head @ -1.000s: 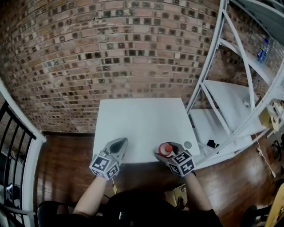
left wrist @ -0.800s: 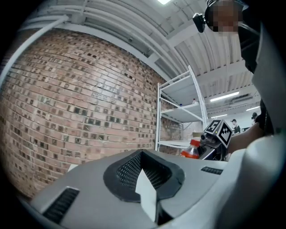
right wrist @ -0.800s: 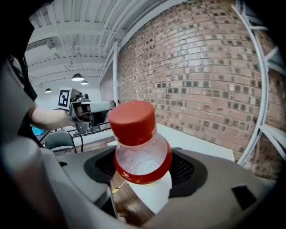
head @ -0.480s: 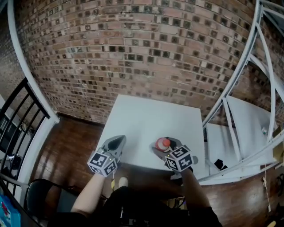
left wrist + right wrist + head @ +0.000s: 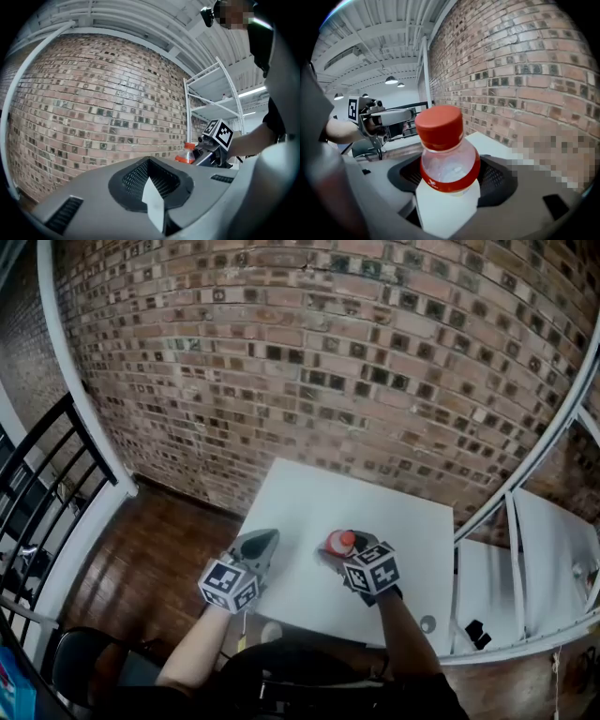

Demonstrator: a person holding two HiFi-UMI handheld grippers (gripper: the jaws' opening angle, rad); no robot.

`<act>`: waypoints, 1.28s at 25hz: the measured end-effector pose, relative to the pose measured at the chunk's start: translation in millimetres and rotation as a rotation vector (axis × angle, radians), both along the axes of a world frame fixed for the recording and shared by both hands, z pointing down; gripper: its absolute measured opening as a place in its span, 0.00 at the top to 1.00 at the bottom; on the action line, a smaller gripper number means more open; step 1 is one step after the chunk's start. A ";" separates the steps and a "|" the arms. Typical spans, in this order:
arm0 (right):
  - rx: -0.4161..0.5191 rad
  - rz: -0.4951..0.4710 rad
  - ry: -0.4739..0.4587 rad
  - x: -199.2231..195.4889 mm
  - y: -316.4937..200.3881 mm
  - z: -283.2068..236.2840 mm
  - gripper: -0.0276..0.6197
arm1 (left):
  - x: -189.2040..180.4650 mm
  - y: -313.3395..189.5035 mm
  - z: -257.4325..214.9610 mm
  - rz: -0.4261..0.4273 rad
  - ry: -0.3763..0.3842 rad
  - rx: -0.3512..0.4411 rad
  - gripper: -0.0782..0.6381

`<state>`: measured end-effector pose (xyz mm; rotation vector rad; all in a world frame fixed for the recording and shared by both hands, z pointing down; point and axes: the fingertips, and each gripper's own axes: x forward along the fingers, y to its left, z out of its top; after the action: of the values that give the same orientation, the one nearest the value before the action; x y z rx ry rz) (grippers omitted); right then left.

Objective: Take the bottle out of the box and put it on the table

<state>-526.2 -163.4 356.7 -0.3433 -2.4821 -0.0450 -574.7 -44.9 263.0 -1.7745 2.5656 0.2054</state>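
Right gripper view: the right gripper (image 5: 449,204) has its jaws set wide and pressed on the white-labelled body of the bottle (image 5: 446,154). Bottle upright, red cap on top, red band under a clear neck.

Left gripper view: left gripper (image 5: 153,192) jaws together, nothing between them.

Head view: bottle held over the white tabletop (image 5: 394,507), near its middle; cannot tell whether the base touches. Left gripper at 9 o'clock of the bottle, near, over the tabletop's edge. Small round grey thing (image 5: 428,622) at 5 o'clock on the tabletop's corner, well apart. Brick wall (image 5: 328,362) at 12 o'clock, against the tabletop's far edge. White shelf rack (image 5: 525,549) at 3 o'clock, with a small black thing (image 5: 476,634) on its low shelf. Black railing (image 5: 37,484) at 9 o'clock, across wooden floor (image 5: 159,549).
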 end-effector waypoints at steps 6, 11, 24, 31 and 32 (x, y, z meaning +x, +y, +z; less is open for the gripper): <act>0.022 0.024 0.056 -81.1 -20.6 19.3 0.44 | -66.4 -11.5 13.8 -0.017 0.022 -0.022 0.90; -0.028 0.065 0.099 -139.9 -36.1 43.0 0.44 | -106.0 -11.0 41.7 -0.036 0.084 -0.054 0.90; 0.021 0.016 0.155 -255.6 -27.3 98.5 0.43 | -189.3 11.2 96.6 -0.125 0.134 -0.157 0.90; 0.006 0.006 0.174 -279.6 -25.1 102.0 0.43 | -204.9 15.0 107.5 -0.133 0.169 -0.157 0.90; 0.001 0.010 0.169 -279.9 -24.7 102.2 0.43 | -206.2 16.4 107.9 -0.135 0.174 -0.153 0.90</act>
<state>-806.1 -188.1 458.9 -0.3214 -2.3168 -0.0123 -780.9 -28.5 370.9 -1.6888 2.8837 0.1726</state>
